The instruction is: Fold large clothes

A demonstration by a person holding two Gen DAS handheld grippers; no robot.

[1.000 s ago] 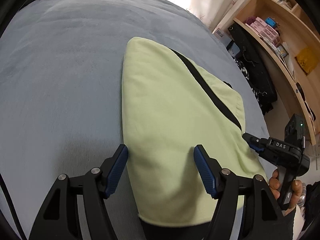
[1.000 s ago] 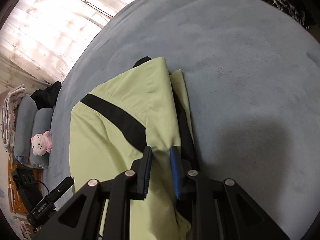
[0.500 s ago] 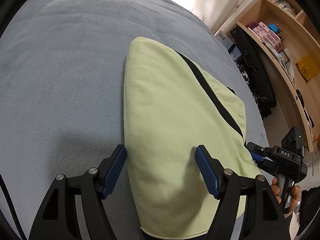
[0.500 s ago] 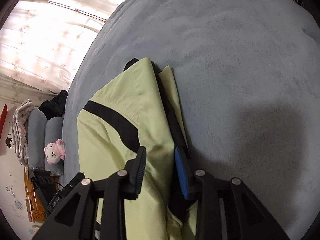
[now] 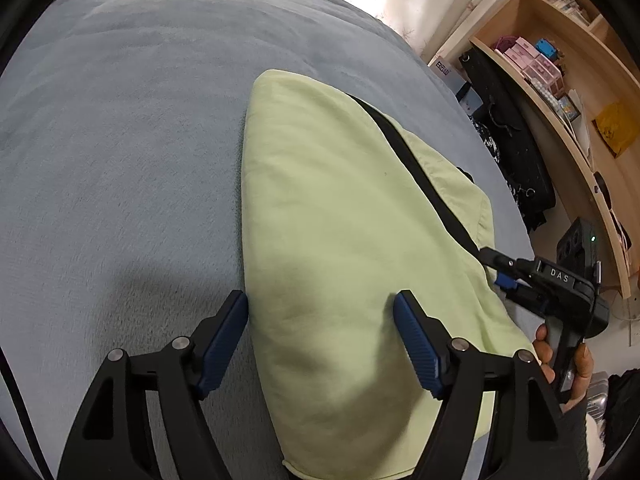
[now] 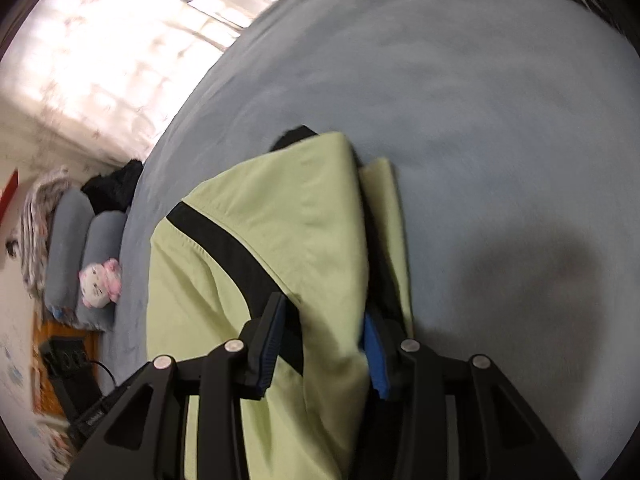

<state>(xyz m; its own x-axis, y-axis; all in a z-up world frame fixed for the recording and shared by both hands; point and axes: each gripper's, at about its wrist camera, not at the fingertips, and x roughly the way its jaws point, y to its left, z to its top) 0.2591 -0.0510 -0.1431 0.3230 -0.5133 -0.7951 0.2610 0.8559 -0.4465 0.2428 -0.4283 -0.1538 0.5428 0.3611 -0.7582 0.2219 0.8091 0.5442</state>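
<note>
A light green garment with a black stripe lies folded on the grey-blue bed cover. My left gripper is open just above the garment's near left edge, fingers astride it, holding nothing. My right gripper is open, its fingers astride the garment's right folded edge; the cloth lies loose between them. It also shows in the left wrist view at the garment's right side.
A wooden shelf unit with boxes and a dark bag stand right of the bed. Grey pillows, a pink-white plush toy and dark clothes lie at the bed's far end. Curtains hang behind.
My right gripper opened from shut on the garment's fold and let the cloth go. My left gripper stayed open and drew back slightly along the garment.
</note>
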